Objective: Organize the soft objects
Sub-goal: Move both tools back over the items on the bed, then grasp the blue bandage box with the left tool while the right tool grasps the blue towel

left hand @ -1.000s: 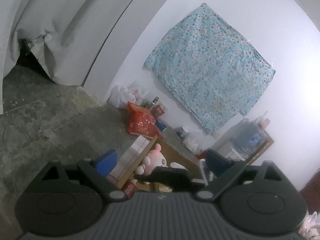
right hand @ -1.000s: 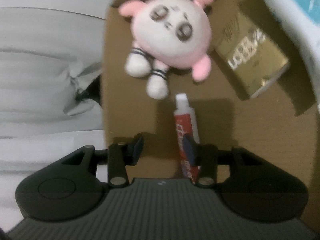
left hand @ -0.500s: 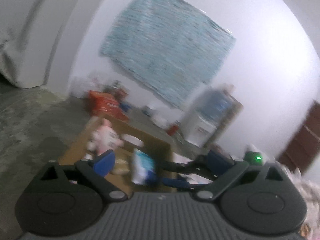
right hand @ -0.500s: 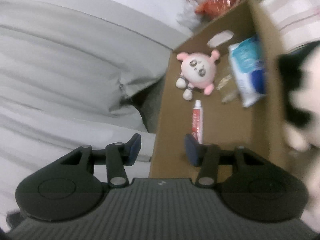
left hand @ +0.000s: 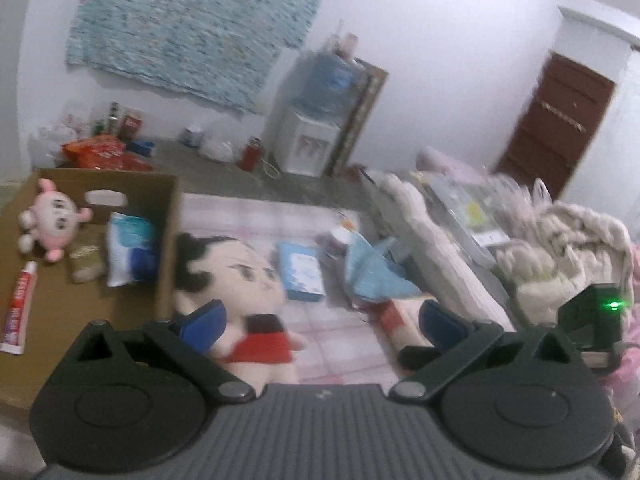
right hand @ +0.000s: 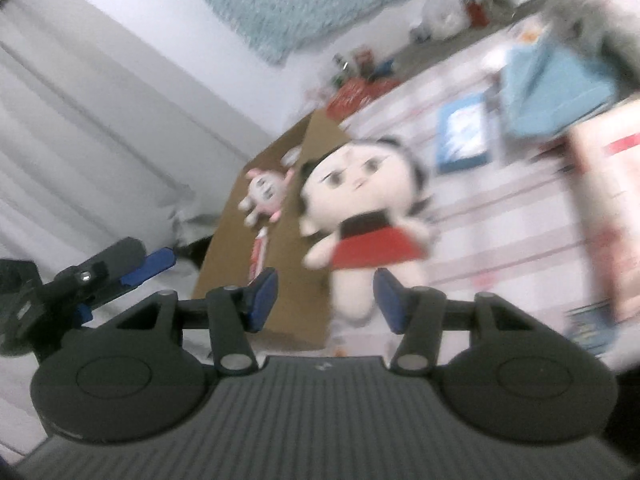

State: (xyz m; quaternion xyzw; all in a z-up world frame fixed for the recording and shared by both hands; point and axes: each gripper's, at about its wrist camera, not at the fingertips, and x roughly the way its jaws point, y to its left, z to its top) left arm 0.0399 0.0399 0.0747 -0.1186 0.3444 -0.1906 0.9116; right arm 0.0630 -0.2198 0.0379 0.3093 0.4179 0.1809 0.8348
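A doll with black hair and a red dress lies on the pink-checked sheet beside a cardboard box. A pink plush lies inside the box. My left gripper hovers over the doll's body, jaws wide and still opening, touching nothing. In the right wrist view the doll lies just ahead, with one leg showing between the pads of my right gripper. Its jaws are opening and do not press on the doll. The left gripper shows at the left of that view.
The box also holds a toothpaste tube, a blue-white pack and a small gold packet. On the sheet lie a flat blue pack and a light blue cloth. Fluffy white bedding is piled at the right.
Both views have swung away from the box toward the bed, and the doll has come into sight. The right gripper has pulled back from the box. Both pairs of jaws stand wider.
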